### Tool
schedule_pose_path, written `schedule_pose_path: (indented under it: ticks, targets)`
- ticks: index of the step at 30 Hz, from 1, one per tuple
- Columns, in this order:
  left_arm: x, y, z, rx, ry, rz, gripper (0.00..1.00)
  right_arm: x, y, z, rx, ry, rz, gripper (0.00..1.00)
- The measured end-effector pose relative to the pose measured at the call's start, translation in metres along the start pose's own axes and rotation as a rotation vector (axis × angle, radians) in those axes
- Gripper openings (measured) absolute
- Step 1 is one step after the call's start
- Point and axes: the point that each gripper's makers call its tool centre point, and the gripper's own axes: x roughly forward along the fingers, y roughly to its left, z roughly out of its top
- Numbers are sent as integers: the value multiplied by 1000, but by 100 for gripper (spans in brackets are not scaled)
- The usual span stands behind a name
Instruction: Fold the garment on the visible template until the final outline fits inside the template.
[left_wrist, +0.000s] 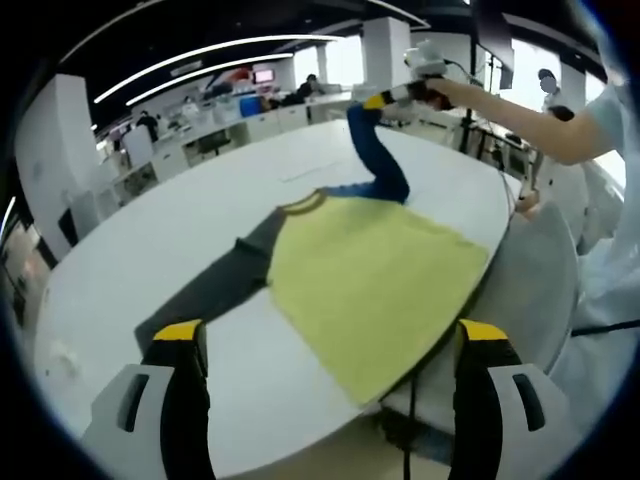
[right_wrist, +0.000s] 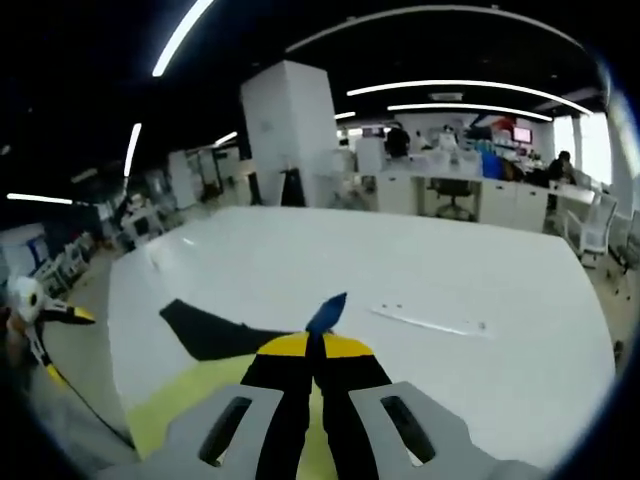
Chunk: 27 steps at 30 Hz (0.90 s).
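Note:
A long-sleeved garment lies on the white table (left_wrist: 150, 240). Its yellow body (left_wrist: 375, 275) is spread flat, with the hem close to the table's near edge. The grey sleeve (left_wrist: 205, 290) stretches flat toward my left gripper (left_wrist: 330, 335), which hovers open and apart from the cloth. The blue sleeve (left_wrist: 380, 150) is lifted up off the table, held at its cuff by my right gripper (left_wrist: 385, 100). In the right gripper view, the right gripper (right_wrist: 313, 345) is shut on the blue cuff (right_wrist: 327, 312), above the grey sleeve (right_wrist: 210, 330) and yellow body (right_wrist: 185, 410).
A thin pale strip (right_wrist: 425, 320) lies on the table beyond the garment. A person's white-sleeved arm (left_wrist: 540, 125) reaches in from the right. A grey chair back (left_wrist: 540, 280) stands by the table edge. Desks and people fill the office behind.

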Motion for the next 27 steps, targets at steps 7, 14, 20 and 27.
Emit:
schedule_pose_path:
  ticks: [7,14,20,27]
  targets:
    - [1,1,-1,-4,0,-4,100,21,25,-2,-6,15,45,3]
    - [-1,4,-3,-12,2,2,100,42,42,-7,1,35,86,3]
    - [-2,6,-5,-20,2,5,100,52,57,-12,-8,59,121,3]
    - [-1,8,-6,-25,5,6,100,65,67,-15,-12,70,136,3]
